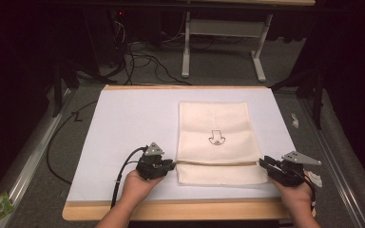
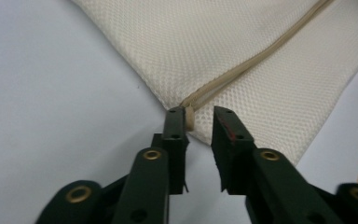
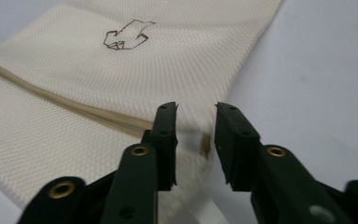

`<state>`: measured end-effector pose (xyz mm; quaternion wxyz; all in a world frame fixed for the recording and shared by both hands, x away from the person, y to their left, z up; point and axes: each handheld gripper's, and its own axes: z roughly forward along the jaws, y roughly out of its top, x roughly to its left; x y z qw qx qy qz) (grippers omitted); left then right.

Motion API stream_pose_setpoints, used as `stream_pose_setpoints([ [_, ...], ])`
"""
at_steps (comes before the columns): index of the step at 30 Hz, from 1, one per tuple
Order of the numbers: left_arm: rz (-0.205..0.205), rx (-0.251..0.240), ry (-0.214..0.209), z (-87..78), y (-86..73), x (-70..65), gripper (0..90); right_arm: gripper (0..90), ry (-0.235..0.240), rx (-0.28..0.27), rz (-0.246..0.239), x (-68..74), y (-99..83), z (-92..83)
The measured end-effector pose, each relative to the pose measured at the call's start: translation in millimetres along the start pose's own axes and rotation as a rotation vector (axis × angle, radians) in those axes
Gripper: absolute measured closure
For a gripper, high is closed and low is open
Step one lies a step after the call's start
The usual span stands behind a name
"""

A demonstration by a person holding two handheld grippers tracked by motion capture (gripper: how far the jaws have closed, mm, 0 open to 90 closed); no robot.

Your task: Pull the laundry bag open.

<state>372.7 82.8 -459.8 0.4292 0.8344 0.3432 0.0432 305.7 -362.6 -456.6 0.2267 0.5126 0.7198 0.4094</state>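
Observation:
A cream cloth (image 1: 215, 127) with a small black drawing (image 1: 215, 138) lies folded on the white mat (image 1: 128, 123); its folded hem runs across near the front. My left gripper (image 1: 172, 164) stands open at the hem's left end, whose corner (image 2: 189, 116) lies between the jaws (image 2: 199, 116). My right gripper (image 1: 262, 163) is open at the hem's right end; the cloth's edge (image 3: 121, 122) sits just ahead of its fingertips (image 3: 196, 109). The same cloth (image 2: 242, 56) and the drawing (image 3: 126, 35) also appear in the gripper views.
The mat covers a wooden table (image 1: 180, 209) whose front edge is near the hands. A black cable (image 1: 120, 178) trails from the left gripper. Beyond the table are floor cables (image 1: 142, 59) and white table legs (image 1: 186, 47). Small scraps (image 1: 294, 119) lie on the right.

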Motion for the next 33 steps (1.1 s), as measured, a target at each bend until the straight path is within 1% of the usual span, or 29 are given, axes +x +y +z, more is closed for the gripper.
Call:
stream_pose_setpoints([
  [1, 0.000, 0.000, 0.000, 0.0, 0.0, 0.0, 64.2, 65.5, 0.000, 0.000, 0.000, 0.0, 0.0, 0.0],
  [2, -0.012, -0.018, 0.017, -2.9, 0.7, 3.2, 60.7, 57.9, 0.009, -0.014, 0.001, 0.8, 1.5, -1.6],
  [3, -0.012, -0.018, 0.017, -2.9, 0.7, 3.2, 57.9, 57.9, 0.009, -0.014, 0.001, 0.8, 1.5, -1.6],
  [4, -0.010, -0.053, 0.023, -7.4, 1.1, 7.0, 54.7, 50.6, 0.011, -0.035, 0.000, 0.3, 2.9, -3.4],
  [5, -0.007, -0.073, 0.032, -9.8, 1.2, 8.8, 52.1, 47.3, 0.009, -0.042, 0.003, -0.2, 3.3, -4.3],
  [6, -0.008, -0.092, 0.049, -12.2, 1.0, 10.5, 50.4, 43.0, 0.003, -0.044, 0.005, -1.1, 3.4, -5.1],
  [7, 0.000, -0.103, 0.074, -15.6, 1.0, 13.1, 48.9, 39.3, -0.009, -0.044, 0.001, -2.8, 3.5, -5.3],
  [8, 0.000, -0.103, 0.074, -15.6, 1.0, 13.1, 47.0, 37.1, -0.022, -0.044, 0.006, -4.6, 3.4, -6.0],
  [9, -0.002, -0.115, 0.091, -18.0, 0.7, 15.9, 47.0, 37.1, -0.022, -0.044, 0.006, -4.6, 3.4, -6.0],
  [10, -0.008, -0.136, 0.136, -23.5, -0.4, 22.1, 43.6, 33.6, -0.042, -0.055, 0.013, -10.4, 3.0, -8.1],
  [11, -0.008, -0.136, 0.136, -23.5, -0.4, 22.1, 42.2, 33.6, -0.042, -0.055, 0.013, -10.4, 3.0, -8.1],
  [12, 0.004, -0.151, 0.200, -29.4, -1.5, 27.4, 39.9, 31.6, -0.060, -0.068, 0.025, -16.8, 3.1, -11.1],
  [14, 0.039, -0.153, 0.261, -36.0, -0.7, 30.5, 35.6, 31.1, -0.075, -0.080, 0.030, -22.6, 3.0, -15.2],
  [15, 0.039, -0.153, 0.261, -36.0, -0.7, 30.5, 34.2, 31.1, -0.075, -0.080, 0.030, -22.6, 3.0, -15.2],
  [16, 0.048, -0.172, 0.297, -44.7, -0.5, 34.1, 33.1, 30.2, -0.092, -0.093, 0.029, -28.5, 2.2, -19.6],
  [17, 0.048, -0.172, 0.297, -44.7, -0.5, 34.1, 32.2, 30.2, -0.092, -0.093, 0.029, -28.5, 2.2, -19.6],
  [18, 0.032, -0.201, 0.330, -52.9, -2.7, 39.2, 31.3, 29.6, -0.104, -0.101, 0.026, -34.6, 1.1, -23.6],
  [19, 0.032, -0.201, 0.330, -52.9, -2.7, 39.2, 29.9, 29.6, -0.104, -0.101, 0.026, -34.6, 1.1, -23.6],
  [20, 0.001, -0.205, 0.362, -57.0, -4.3, 45.4, 27.7, 29.6, -0.122, -0.101, 0.027, -40.2, -0.5, -26.5],
  [21, 0.001, -0.205, 0.362, -57.0, -4.3, 45.4, 26.3, 29.4, -0.123, -0.099, 0.038, -42.6, -1.5, -27.1],
  [22, -0.041, -0.215, 0.353, -58.0, -5.5, 49.6, 26.1, 29.4, -0.126, -0.097, 0.047, -44.4, -2.2, -27.4],
  [24, -0.047, -0.216, 0.345, -56.6, -5.7, 49.5, 26.2, 29.5, -0.128, -0.098, 0.052, -45.6, -2.4, -27.3],
  [26, -0.024, -0.203, 0.351, -54.8, -5.3, 47.4, 26.2, 29.6, -0.129, -0.097, 0.045, -44.1, -1.8, -26.6],
  [28, -0.011, -0.197, 0.356, -52.8, -5.2, 45.9, 26.1, 29.6, -0.130, -0.094, 0.033, -42.3, -1.6, -25.1],
  [31, -0.005, -0.183, 0.359, -50.0, -5.4, 46.2, 25.4, 29.2, -0.132, -0.083, 0.026, -40.9, -2.3, -23.1],
  [33, -0.003, -0.175, 0.364, -49.2, -5.5, 46.7, 23.0, 28.0, -0.134, -0.085, 0.023, -40.8, -2.8, -22.5],
])
